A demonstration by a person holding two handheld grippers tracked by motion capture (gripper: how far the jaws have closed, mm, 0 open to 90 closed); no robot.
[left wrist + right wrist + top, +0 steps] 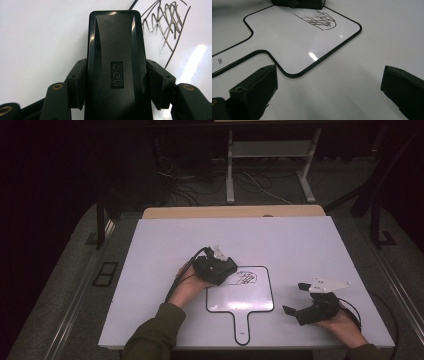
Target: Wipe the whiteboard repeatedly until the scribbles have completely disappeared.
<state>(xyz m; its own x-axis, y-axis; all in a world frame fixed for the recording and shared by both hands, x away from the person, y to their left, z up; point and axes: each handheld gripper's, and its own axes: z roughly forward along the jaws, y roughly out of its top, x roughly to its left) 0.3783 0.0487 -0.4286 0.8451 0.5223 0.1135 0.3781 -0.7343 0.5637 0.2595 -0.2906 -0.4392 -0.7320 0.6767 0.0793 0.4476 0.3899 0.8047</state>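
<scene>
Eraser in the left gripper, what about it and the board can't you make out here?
- Eraser: underside faces away in the left gripper view; contact with the whiteboard unclear.
- Scribble: too small in the high view; meaning unreadable.
- Left gripper covers the eraser in the high view.

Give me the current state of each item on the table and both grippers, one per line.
Left gripper: shut on the black eraser, held at the whiteboard's upper left part.
Black eraser: clamped between the jaws, beside the scribble.
Whiteboard: flat on the table, handle toward the person.
Scribble: mostly unerased, with a faint smear at its edge nearest the eraser.
Right gripper: open, nothing between the jaws, right of the whiteboard.
</scene>
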